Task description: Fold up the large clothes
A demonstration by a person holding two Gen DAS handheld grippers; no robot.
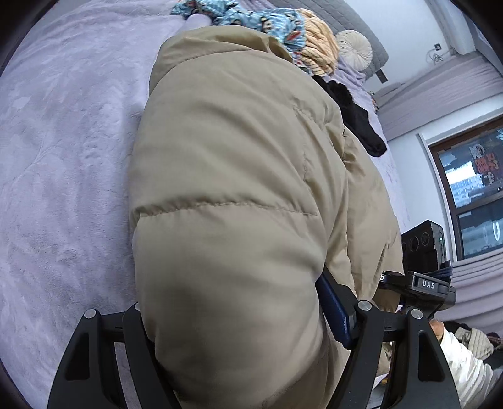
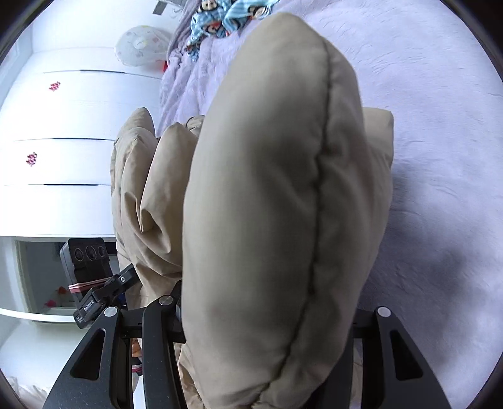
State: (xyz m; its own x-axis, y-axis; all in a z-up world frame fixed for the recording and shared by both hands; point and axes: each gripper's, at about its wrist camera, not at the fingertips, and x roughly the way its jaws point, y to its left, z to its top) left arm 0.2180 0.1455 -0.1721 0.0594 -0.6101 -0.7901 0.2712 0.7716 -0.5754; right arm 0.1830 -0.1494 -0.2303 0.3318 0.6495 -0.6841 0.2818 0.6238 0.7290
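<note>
Two tongs are clamped on one beige puffer jacket [image 1: 226, 195], which is held up over the lavender bed [image 1: 63, 157]: the left tongs [image 1: 245, 317] on one padded fold, the right tongs [image 2: 267, 314] on another. A blue patterned garment [image 2: 217, 19] is seen near the bed's far end.

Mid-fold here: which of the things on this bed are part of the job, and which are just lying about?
Job:
- beige puffer jacket, clamped in both grippers
- left gripper
- right gripper

Lying about:
- blue patterned cloth
- black garment
- round cushion
- lilac bedspread
</note>
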